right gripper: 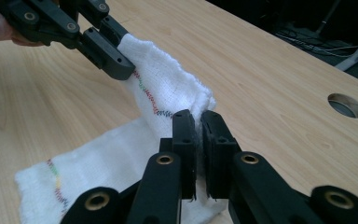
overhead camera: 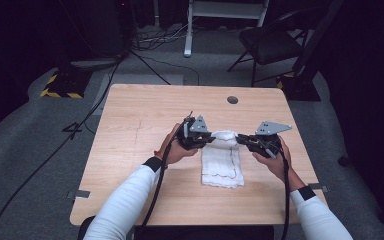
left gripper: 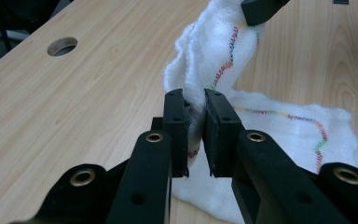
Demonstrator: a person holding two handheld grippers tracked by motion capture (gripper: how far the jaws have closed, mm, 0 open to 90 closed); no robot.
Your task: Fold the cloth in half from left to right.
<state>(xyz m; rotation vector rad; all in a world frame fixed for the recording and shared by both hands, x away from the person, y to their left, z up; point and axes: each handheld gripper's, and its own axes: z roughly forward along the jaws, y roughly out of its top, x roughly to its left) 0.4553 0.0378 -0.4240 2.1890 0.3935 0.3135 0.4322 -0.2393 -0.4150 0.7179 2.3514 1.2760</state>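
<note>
White cloth [overhead camera: 222,159] with multicoloured stitching, clamped by left tongs [left gripper: 195,135] and right tongs [right gripper: 198,149].

white woven cloth [left gripper: 214,60], loosely textured; matt black plastic jaws; smooth pale wood-grain table [overhead camera: 145,115]

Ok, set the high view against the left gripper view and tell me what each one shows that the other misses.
High view alone: both sleeved forearms, the whole table, the folding chair and floor cables beyond it, and the cloth's near half lying flat toward the person.

Left gripper view alone: the left tool up close, its pads pinching one corner, and the multicoloured zigzag stitching along the cloth's edge.

Both: the white cloth with its far edge lifted between the two tools, the right tool gripping the other corner, and the round hole in the tabletop.
</note>
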